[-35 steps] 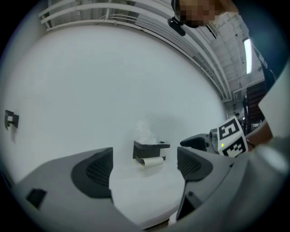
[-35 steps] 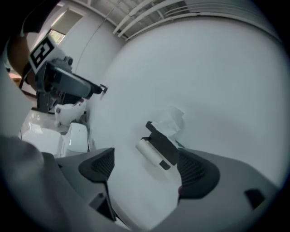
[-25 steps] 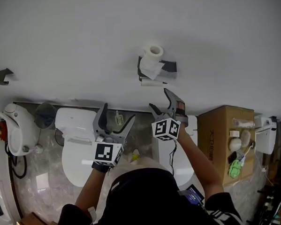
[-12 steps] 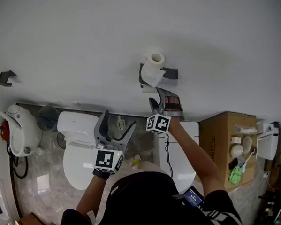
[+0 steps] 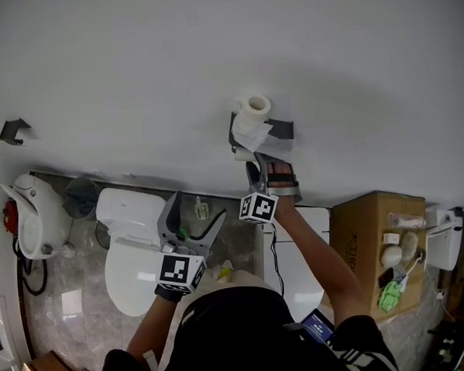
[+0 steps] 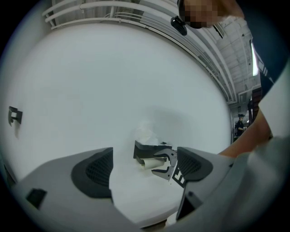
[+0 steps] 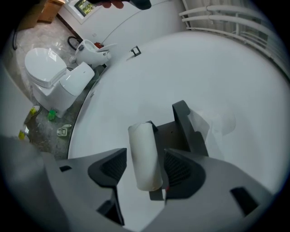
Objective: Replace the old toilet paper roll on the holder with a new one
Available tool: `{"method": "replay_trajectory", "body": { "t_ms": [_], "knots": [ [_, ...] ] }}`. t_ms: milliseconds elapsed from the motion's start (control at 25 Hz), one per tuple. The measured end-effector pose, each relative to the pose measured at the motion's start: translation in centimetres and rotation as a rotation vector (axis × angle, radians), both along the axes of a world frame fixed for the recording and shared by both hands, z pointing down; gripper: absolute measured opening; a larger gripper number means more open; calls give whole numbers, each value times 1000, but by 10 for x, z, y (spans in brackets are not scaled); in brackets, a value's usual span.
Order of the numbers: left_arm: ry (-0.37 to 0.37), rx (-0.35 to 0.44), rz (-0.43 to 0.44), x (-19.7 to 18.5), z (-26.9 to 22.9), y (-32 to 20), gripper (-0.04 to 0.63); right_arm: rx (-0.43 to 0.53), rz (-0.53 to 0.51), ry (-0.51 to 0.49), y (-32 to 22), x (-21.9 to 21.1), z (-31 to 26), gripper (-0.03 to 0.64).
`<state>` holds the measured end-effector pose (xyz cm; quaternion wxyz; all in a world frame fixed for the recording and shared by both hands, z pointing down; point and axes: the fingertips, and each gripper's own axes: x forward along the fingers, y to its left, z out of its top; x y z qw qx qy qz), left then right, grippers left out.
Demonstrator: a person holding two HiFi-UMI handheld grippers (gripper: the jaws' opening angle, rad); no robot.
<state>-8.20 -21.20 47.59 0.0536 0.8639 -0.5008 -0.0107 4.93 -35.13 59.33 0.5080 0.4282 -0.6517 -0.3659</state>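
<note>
— Where is the old roll (image 7: 144, 152)?
— It is on the dark holder (image 7: 183, 118) on the wall (image 5: 132, 62). We have the right gripper (image 5: 265, 168) reaching in so that its jaws straddle it. They have just been closing and now stand about half shut. The pads lie just beside the thin paper on either side, and we see no squeeze yet.
— Why take it across its width?
— Pads on the curved sides leave its ends free, so we judge it can slide off the holder.
— And the left gripper (image 5: 193, 215)?
— We hold it level, well back from the wall, jaws wide with nothing between them. That keeps it out of the way.
— The new roll (image 5: 255, 106)?
— It stands upright on top of the holder, close to hand. Its loose sheet (image 5: 251, 132) hangs over the holder's front, just above our jaws, and it may snag as we pull.
— Anything else?
— A toilet (image 5: 131, 252) and a cardboard box (image 5: 367, 240) stand on the floor, well apart from the work.
</note>
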Motion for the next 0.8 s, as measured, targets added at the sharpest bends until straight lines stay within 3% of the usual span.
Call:
{"method": "replay_trajectory", "body": {
  "t_ms": [320, 800],
  "knots": [
    [0, -12, 1, 6, 3, 0, 451, 14, -5, 42, -4, -1, 4, 195],
    [15, 9, -38, -6, -5, -4, 451, 38, -1, 89, 0, -1, 3, 190]
  ]
}}
